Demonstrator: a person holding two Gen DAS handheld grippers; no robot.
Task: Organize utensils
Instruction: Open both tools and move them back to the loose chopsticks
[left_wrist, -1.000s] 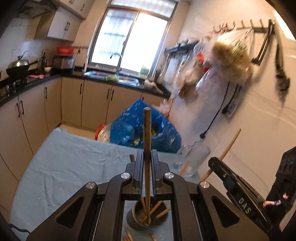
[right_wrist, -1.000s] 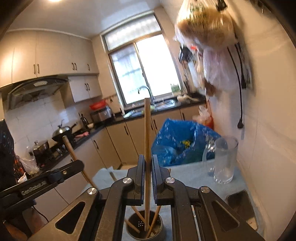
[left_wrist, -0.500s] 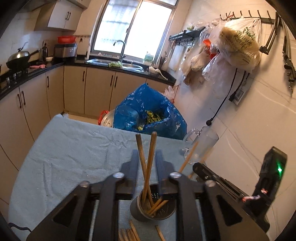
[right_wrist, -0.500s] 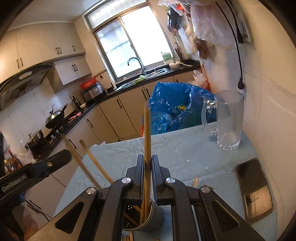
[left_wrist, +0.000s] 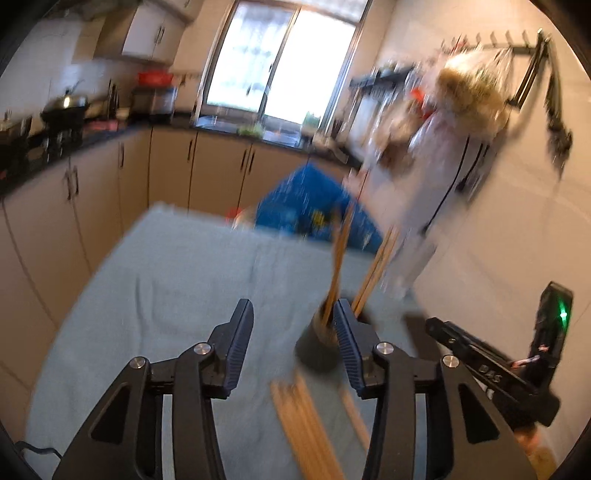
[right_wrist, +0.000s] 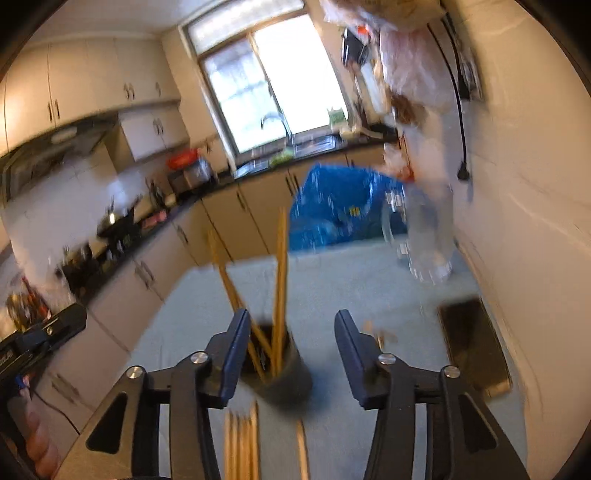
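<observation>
**Chopsticks in the holder, both grippers spread and empty**

Chopsticks (right_wrist: 240, 446) lie loose in a bundle on the pale blue-grey tablecloth (left_wrist: 177, 273) at the near edge of both wrist views, with one more stick just beside them. Above that bundle, the left gripper (left_wrist: 293, 343) has its jaws wide apart and grips nothing; its right finger (left_wrist: 345, 343) overlaps the dark utensil holder (left_wrist: 314, 350) in the picture, though blur hides whether they touch. The right gripper (right_wrist: 291, 350) is likewise spread wide with nothing between its fingers, and the same holder (right_wrist: 284, 380) sits in the gap just past its left finger (right_wrist: 232, 354). Several upright chopsticks (right_wrist: 279, 280) stand in the holder, leaning apart from one another. In the left view the right gripper's black body (left_wrist: 480, 365) shows at the right edge, with a green light beside it. Farther off on the cloth lies a dark phone (right_wrist: 474, 343) near the wall, and beyond it stands a clear glass pitcher (right_wrist: 428, 229). Past the table edge sits a blue plastic bag (right_wrist: 343, 206), then the beige cabinets and the bright window (left_wrist: 273, 62) over the sink. Both views are motion-blurred.
</observation>
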